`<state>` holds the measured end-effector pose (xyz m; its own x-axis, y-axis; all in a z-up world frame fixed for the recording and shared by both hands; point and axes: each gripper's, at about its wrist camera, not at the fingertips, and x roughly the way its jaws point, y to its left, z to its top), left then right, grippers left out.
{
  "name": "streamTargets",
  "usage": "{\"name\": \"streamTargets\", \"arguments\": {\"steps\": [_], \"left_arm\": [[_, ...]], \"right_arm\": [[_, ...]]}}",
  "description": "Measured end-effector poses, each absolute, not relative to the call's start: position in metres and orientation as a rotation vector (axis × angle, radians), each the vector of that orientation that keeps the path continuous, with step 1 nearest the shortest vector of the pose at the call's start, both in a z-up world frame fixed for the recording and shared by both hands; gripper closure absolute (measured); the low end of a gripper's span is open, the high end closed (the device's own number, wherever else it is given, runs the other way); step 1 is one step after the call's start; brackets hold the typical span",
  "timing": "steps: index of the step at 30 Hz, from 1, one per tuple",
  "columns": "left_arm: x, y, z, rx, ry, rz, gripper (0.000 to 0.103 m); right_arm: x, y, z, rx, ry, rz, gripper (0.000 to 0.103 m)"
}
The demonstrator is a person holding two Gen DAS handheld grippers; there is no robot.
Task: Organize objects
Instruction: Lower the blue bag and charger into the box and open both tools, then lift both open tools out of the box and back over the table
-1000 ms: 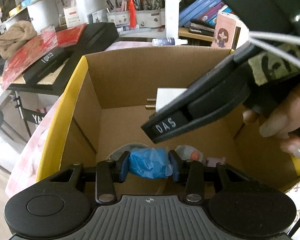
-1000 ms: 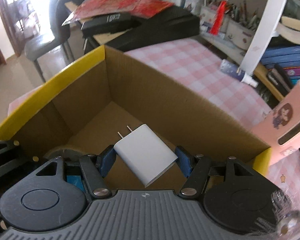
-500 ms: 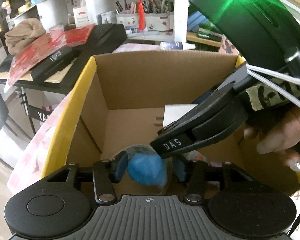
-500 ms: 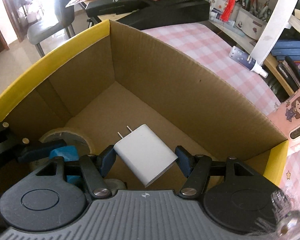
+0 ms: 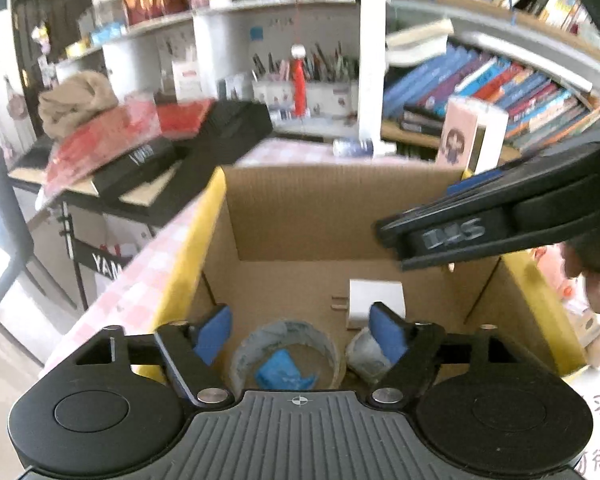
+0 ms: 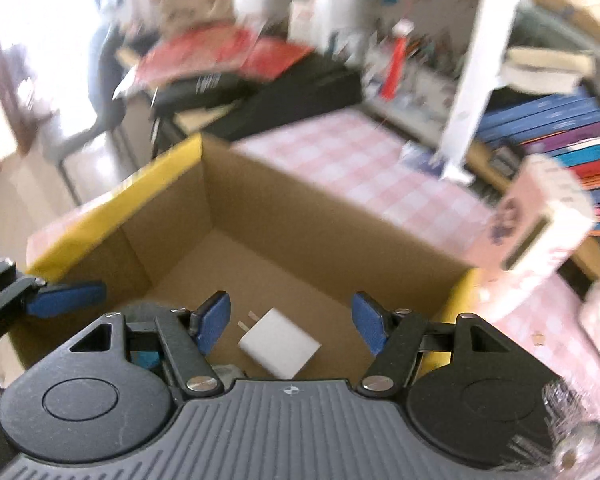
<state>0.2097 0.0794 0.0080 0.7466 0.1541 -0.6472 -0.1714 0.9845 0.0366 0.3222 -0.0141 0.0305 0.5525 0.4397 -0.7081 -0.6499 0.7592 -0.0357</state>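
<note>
Now both grippers, left (image 5: 300, 330) and right (image 6: 290, 322), are opening, grasping nothing. The charger (image 6: 280, 340) in the box (image 6: 260, 216) looks light, stiff, smooth; take its flat sides.

Left gripper (image 5: 300, 330), right gripper (image 6: 290, 320): jaws opening, empty.

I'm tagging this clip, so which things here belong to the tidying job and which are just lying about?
Part of the job:
- cardboard box
- white charger, lying in the box
- blue wad inside the tape roll
- left gripper and right gripper, both opening, nothing between the fingers

Lying about:
- books
- pen holders
- pink carton
</note>
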Motion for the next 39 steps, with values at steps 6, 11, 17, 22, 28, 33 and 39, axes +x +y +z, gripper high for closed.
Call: {"name": "streamTargets", "arguments": {"steps": [6,11,17,22,28,33,39], "left_arm": [[0.177,0.084,0.029,-0.064,0.612,0.196,0.016],[0.151,0.089,0.038,-0.067,0.559,0.213,0.015],[0.121,0.097,0.033,-0.077,0.552,0.228,0.015],[0.093,0.101,0.025,-0.076,0.567,0.236,0.014],[0.059,0.103,0.014,-0.097,0.596,0.234,0.01],[0.039,0.099,0.006,-0.088,0.628,0.219,0.01],[0.021,0.094,0.0,-0.068,0.656,0.196,0.009]], "right_arm": [[0.282,-0.053,0.062,-0.207,0.578,0.547,0.033],[0.246,-0.076,0.068,-0.151,0.497,0.457,0.032],[0.2,-0.093,0.058,-0.088,0.456,0.352,0.026],[0.163,-0.096,0.044,-0.092,0.466,0.289,0.025],[0.108,-0.091,0.02,-0.165,0.514,0.259,0.021],[0.077,-0.086,0.006,-0.206,0.557,0.262,0.02],[0.052,-0.083,-0.004,-0.224,0.594,0.267,0.017]]}}
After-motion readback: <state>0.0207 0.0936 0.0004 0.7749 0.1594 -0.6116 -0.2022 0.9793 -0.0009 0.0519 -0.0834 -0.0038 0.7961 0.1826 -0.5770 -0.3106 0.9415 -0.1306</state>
